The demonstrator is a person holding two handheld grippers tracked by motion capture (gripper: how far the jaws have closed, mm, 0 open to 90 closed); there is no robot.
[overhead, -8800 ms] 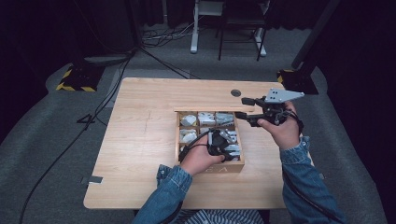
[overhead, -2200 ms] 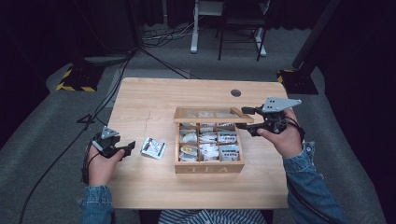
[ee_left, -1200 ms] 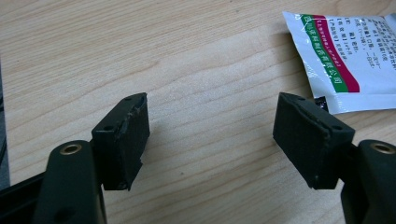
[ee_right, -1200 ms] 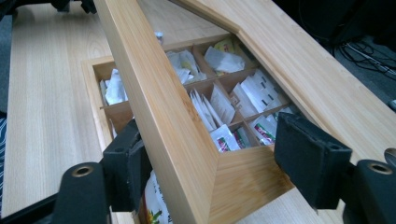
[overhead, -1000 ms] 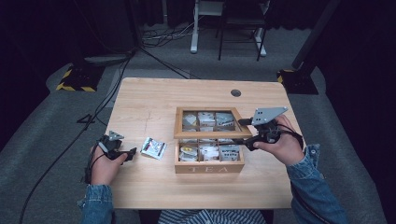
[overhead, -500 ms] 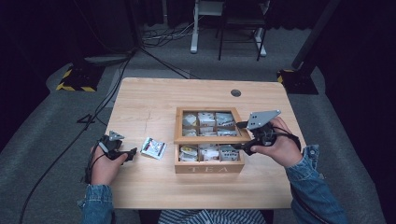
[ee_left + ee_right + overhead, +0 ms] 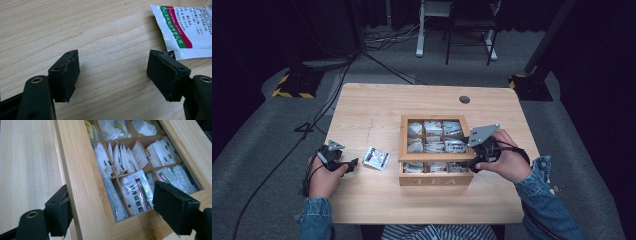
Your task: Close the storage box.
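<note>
A: Status? Where's the white sachet w/ green-and-red band (image 7: 376, 158)?

B: Flat on the pale wooden table (image 7: 362, 110), between left gripper (image 7: 112, 72) and the wooden compartment tea box w/ window-frame lid (image 7: 436, 150). Out of box, nothing holding it. Left jaws spread wide, empty, just short of its corner.

A: Right gripper (image 7: 112, 202)?

B: Jaws apart, straddling the lid frame's corner; can't tell if pads touch wood. Lid looks down or nearly so; packets visible through the pane.

A: So?

B: Judging: removal done, lid closing at its end. Left: release, pull clear.
</note>
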